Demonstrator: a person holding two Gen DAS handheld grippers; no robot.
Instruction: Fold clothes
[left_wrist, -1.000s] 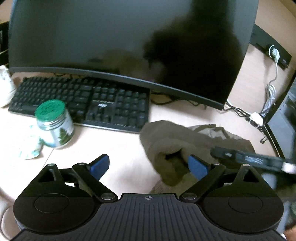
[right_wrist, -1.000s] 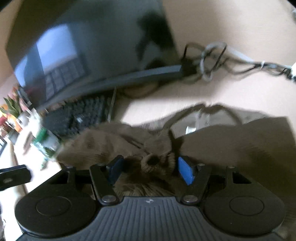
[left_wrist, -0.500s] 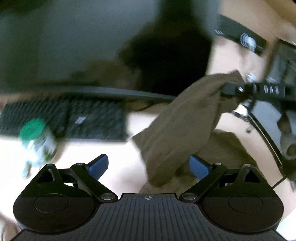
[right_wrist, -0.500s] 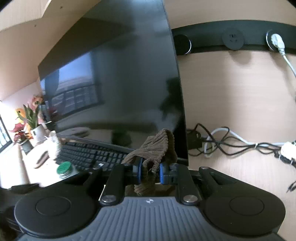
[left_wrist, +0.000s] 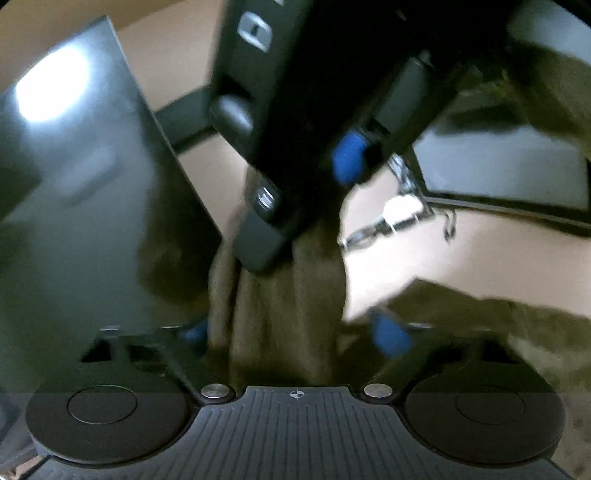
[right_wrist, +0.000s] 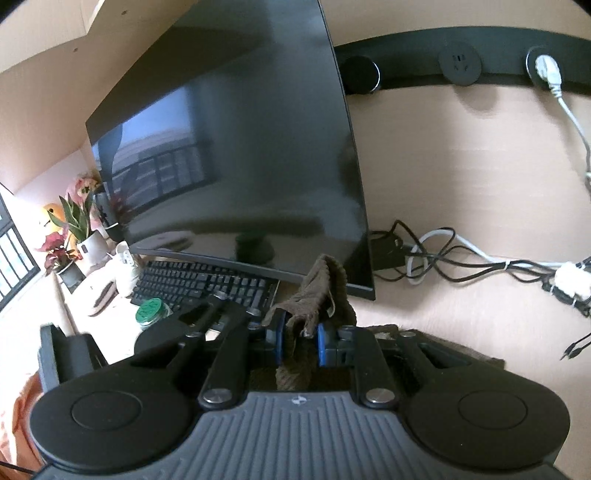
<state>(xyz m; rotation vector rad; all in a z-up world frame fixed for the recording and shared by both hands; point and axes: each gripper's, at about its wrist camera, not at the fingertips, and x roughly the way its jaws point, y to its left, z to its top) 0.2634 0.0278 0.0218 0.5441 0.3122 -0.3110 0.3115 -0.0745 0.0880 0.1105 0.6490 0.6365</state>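
A brown ribbed garment (left_wrist: 284, 314) hangs in a long fold in the blurred left wrist view, and more of it lies on the desk at the right (left_wrist: 517, 325). My left gripper (left_wrist: 291, 334) is open, its blue pads on either side of the hanging fold. My right gripper (right_wrist: 300, 341) is shut on an edge of the garment (right_wrist: 321, 291) and holds it up above the desk. The right gripper also shows from below in the left wrist view (left_wrist: 347, 158), just above the hanging cloth.
A large dark monitor (right_wrist: 240, 155) stands behind, with a black keyboard (right_wrist: 207, 284) and a green-lidded jar (right_wrist: 149, 312) at the left. Tangled cables (right_wrist: 461, 258) and a socket strip (right_wrist: 458, 66) lie at the right. A second screen (left_wrist: 509, 177) stands right of the left gripper.
My right gripper has closed on the garment and lifted it off the desk. My left gripper has swung right and come in under it, so the hanging fold is between its open fingers.
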